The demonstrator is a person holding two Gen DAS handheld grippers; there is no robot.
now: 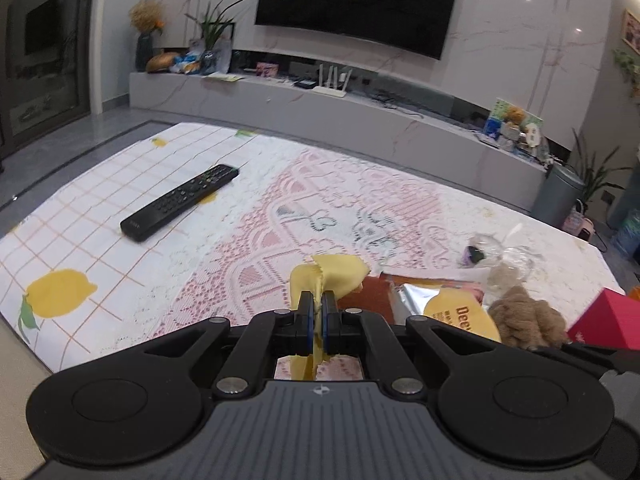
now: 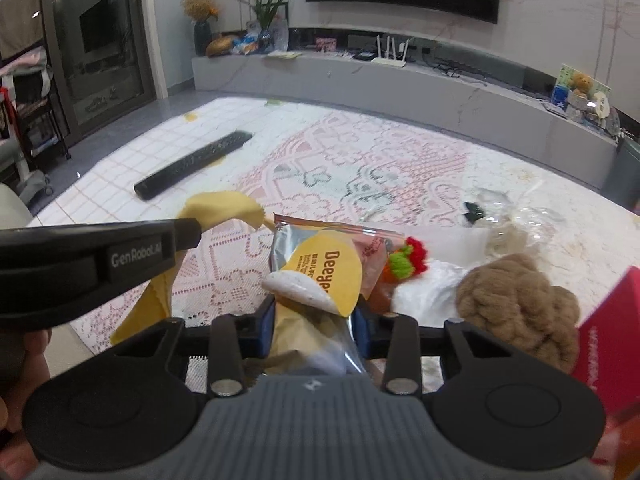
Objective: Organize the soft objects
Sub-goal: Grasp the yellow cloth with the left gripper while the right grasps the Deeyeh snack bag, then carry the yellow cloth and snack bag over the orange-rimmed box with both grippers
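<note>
The left gripper is pinching a yellow cloth that is draping downward; the right gripper is clasping a foil pouch, long axis pointing away.

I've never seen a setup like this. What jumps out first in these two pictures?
Probably the yellow cloth, pinched in the shut jaws of the left gripper above the pink lace tablecloth. Next, the right gripper clamps a foil snack bag, with brown yarn to its right and a black remote far left.
</note>
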